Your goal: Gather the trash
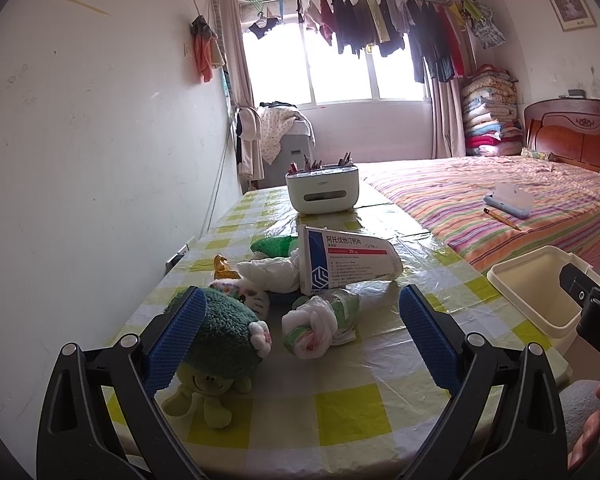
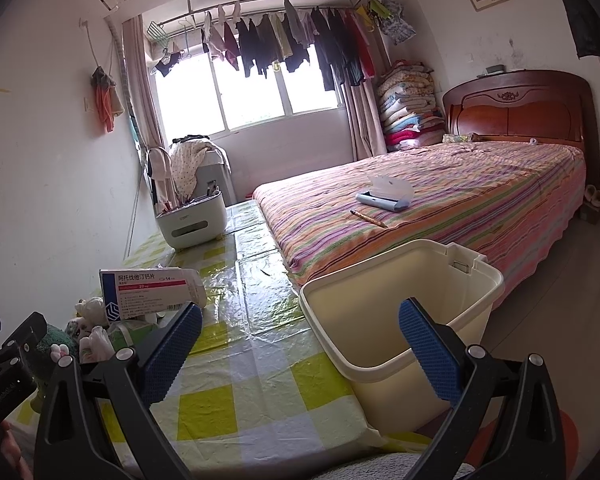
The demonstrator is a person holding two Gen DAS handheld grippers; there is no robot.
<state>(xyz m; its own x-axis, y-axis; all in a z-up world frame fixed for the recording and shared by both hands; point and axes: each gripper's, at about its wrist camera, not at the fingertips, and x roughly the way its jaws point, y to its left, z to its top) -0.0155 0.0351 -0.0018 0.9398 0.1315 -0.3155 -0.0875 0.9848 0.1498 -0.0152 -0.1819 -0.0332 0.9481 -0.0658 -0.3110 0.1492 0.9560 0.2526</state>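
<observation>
The left gripper [image 1: 300, 316] hangs low over a table [image 1: 348, 404] covered in a yellow-and-white checked plastic cloth, its blue-padded fingers [image 1: 180, 340] spread wide with nothing between them. In the gap ahead of it lies a knotted plastic bag wad [image 1: 320, 326], white with green and pink showing through, resting on the cloth. Just behind the wad a crushed medicine box [image 1: 344, 260] (white and blue, with a red band) leans on a crumpled white tissue [image 1: 272, 274]. A green plush toy [image 1: 216, 356] lies against the left finger, and a small white cat plush [image 1: 244, 294] sits beside it.

The right gripper [image 2: 300, 344] is likewise released, fingers [image 2: 428, 356] wide apart and holding nothing. Its right finger stands in front of a cream plastic bin [image 2: 476, 280], which sits at the table's right edge, just beside a bed [image 2: 460, 208] with a striped cover; whether the bin rests on the table or on the floor cannot be told. The bin's inside looks bare in the visible part. From this view the medicine box [image 2: 148, 288] and the bag wad [image 2: 96, 342] lie well to the left, apart from the bin.

At the table's far end stands a white tissue holder [image 1: 322, 194] with pens in its top
</observation>
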